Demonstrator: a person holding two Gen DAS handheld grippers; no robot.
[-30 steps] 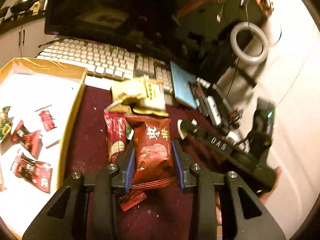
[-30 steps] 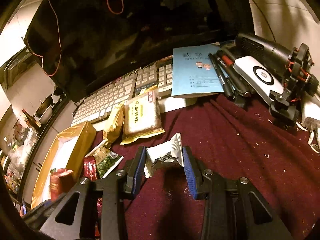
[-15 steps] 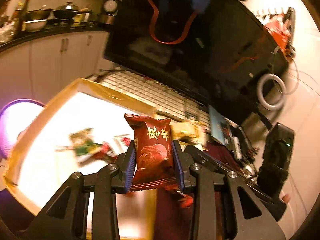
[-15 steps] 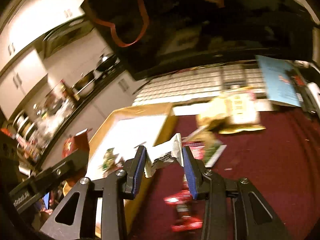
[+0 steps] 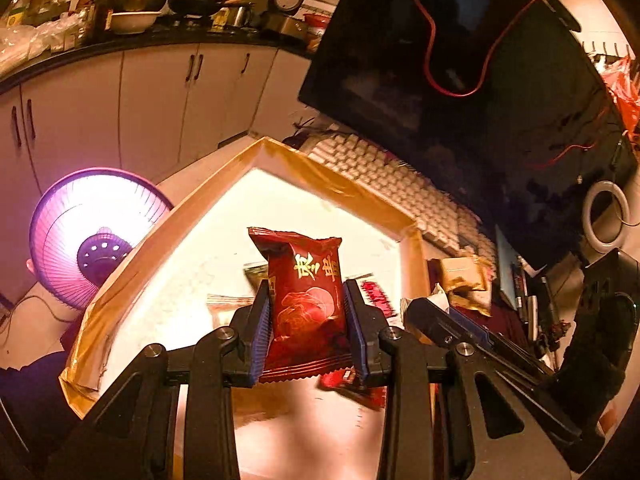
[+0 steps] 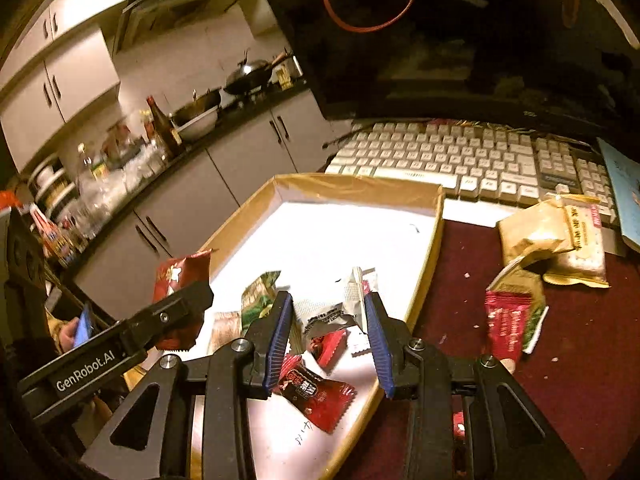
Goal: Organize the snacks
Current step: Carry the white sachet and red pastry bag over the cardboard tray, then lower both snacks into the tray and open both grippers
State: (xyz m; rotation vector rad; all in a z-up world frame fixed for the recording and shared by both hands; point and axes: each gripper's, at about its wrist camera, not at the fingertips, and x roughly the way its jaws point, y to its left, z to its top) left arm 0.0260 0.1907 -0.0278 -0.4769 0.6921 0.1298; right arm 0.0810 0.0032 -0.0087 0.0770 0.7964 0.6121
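Snack packets in both my jaws, held over the gold-rimmed tray (image 6: 430,240). My left gripper (image 5: 308,312) clamps an upright red packet (image 5: 306,300); my right gripper (image 6: 328,328) clamps a white packet (image 6: 332,312) above loose snacks lying in the tray.

Upright red snack packet (image 5: 307,300) and white-grey packet (image 6: 330,308) above gold-rimmed tray (image 6: 434,240)

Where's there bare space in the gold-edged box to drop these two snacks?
The box floor is bare across its far half, toward the keyboard. Its near end is crowded with wrappers under the right gripper.
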